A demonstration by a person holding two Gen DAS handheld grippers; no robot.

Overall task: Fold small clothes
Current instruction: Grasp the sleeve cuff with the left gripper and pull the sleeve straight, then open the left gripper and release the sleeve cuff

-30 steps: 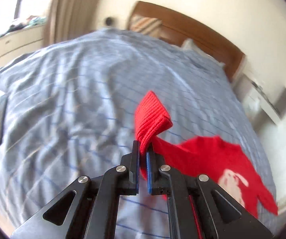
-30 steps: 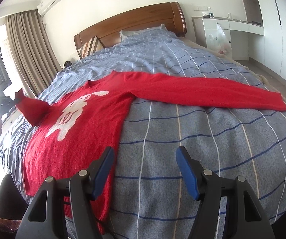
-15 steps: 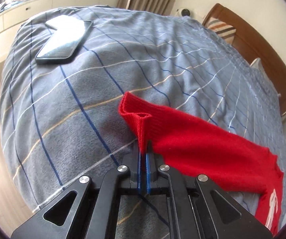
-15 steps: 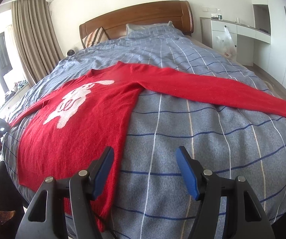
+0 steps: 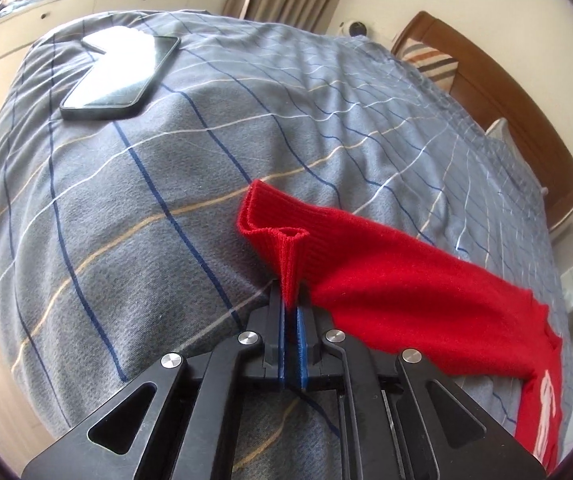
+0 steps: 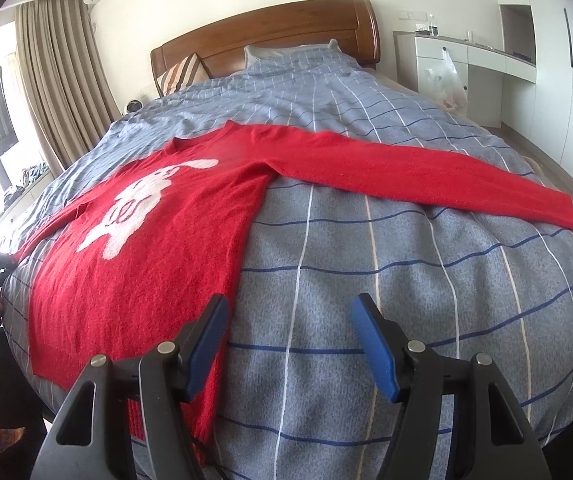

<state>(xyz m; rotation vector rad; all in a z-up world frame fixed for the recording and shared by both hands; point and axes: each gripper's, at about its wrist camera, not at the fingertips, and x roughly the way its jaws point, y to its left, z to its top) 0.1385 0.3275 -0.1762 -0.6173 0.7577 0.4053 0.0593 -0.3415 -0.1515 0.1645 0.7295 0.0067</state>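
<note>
Left gripper (image 5: 291,304) has lowered red sweater (image 6: 146,240) cuff (image 5: 274,236) onto bed (image 6: 406,280) near left edge; fingers just easing apart, cuff between. Right gripper (image 6: 289,344) fingers open, empty. Sleeve spread, folding next.

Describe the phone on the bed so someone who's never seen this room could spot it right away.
Start at the big bed with the blue-grey checked cover. Follow it to the corner nearest the window-side cabinets, away from the wooden headboard. The phone lies flat there: a dark slab with a glossy, glaring screen, the only hard object on the cover, well apart from the red sweater.
</note>
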